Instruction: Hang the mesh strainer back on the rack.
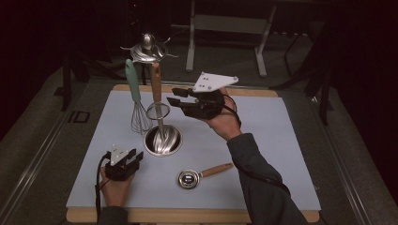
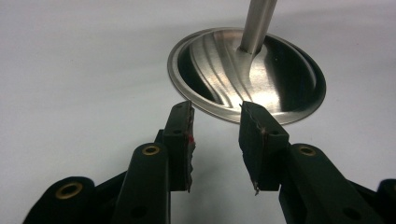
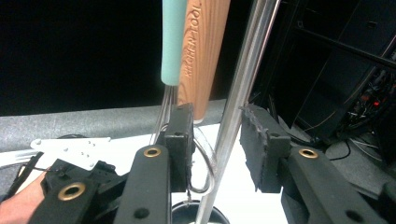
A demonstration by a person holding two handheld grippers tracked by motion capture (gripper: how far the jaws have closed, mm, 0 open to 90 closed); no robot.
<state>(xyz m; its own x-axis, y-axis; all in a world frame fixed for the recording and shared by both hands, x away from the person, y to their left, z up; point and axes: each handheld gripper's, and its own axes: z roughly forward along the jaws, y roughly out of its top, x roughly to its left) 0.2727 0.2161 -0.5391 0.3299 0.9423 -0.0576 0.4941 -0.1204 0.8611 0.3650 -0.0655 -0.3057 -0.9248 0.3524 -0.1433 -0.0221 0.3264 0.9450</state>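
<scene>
A dark room surrounds a table (image 1: 281, 140) with a pale blue-grey top and a wooden edge, seen from above on the person's side. Near the middle of the table stands a metal utensil stand (image 1: 162, 123): a round, shiny steel base (image 1: 163, 140) with a thin upright pole rising to a hooked crown at the top. From the crown hang two tools side by side: a whisk (image 1: 136, 96) with a mint-green handle on the left, and a strainer (image 1: 156, 98) with a wooden handle just to its right, its wire ring hanging around the pole. The right gripper (image 1: 174, 96), held in the person's raised right hand, is level with the hanging tools and points left at the stand. In the right gripper view its black jaws stand partly apart with the pole (image 3: 238, 107) between them; the pads do not press on it, and the wooden handle and green handle hang just behind. The left gripper (image 1: 134, 156) rests low on the table, at the near left, just beside the stand's base. In the left gripper view its jaws are apart with nothing between them, their tips just short of the rim of the base (image 2: 219, 112). Nearer the person, right of the left gripper, a small round metal measuring cup (image 1: 202, 174) with a wooden handle lies flat on the table.
</scene>
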